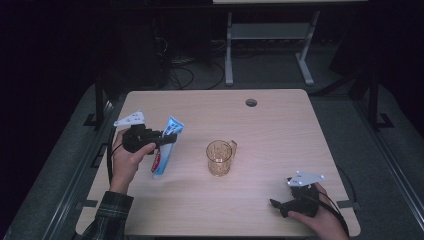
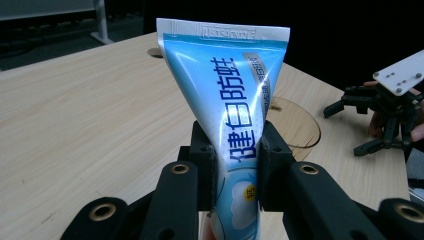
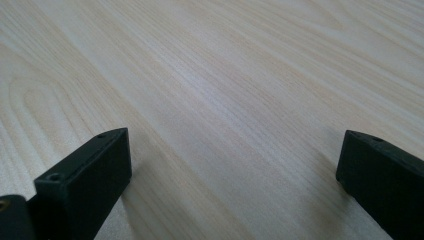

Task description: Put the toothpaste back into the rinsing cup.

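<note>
**A:** Where is the toothpaste tube (image 2: 227,115)?

**B:** Clamped between the left gripper's (image 2: 235,167) fingers (image 2: 202,165), which press on its lower body from both sides. Its flat crimped end stands above the fingers; the cap end drops below them and is cut off in the left gripper view.

**A:** Which way does it point?

**B:** From the high view, the tube (image 1: 166,145) runs long-ways and tilted, crimp away from the person, cap end down near the tabletop (image 1: 265,125). Whether it touches the wood is hard to tell.

**A:** Anything beyond the fingers?

**B:** An amber cup (image 1: 220,157) with a handle, partly hidden behind the tube up close.

**A:** The other hand?

**B:** The right gripper (image 1: 280,206) rests low on the tabletop, fingers (image 3: 90,175) spread wide, nothing between them.
</note>
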Motion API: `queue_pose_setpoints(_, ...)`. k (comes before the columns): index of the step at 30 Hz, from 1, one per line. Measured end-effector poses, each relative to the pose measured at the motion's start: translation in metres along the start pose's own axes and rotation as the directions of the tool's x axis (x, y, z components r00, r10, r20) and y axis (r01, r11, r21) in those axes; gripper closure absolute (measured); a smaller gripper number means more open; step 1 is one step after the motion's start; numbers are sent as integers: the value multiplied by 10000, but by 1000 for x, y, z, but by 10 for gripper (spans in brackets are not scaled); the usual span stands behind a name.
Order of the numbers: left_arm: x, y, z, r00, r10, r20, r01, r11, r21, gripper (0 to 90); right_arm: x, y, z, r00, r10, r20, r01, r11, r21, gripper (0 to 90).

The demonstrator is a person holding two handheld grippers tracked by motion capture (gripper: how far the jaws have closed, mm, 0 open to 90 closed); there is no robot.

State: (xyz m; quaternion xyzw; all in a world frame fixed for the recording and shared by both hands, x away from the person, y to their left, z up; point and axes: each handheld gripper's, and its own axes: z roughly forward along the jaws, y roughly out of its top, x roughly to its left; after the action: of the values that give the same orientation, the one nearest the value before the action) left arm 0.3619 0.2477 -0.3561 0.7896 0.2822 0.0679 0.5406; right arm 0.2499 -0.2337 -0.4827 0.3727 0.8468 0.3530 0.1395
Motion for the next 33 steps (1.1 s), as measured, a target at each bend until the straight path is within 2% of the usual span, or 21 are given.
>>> queue_pose_setpoints(21, -22, 40, 18, 9956, 630, 690, -579, 9957, -729, 737, 0, 0, 0, 10000, 34, -21, -34, 10000, -27, 5)
queue_pose_setpoints(33, -31, 59, 30, 9923, 866, 882, -775, 9918, -1018, 736, 0, 0, 0, 10000, 21, -1, -21, 10000, -19, 5)
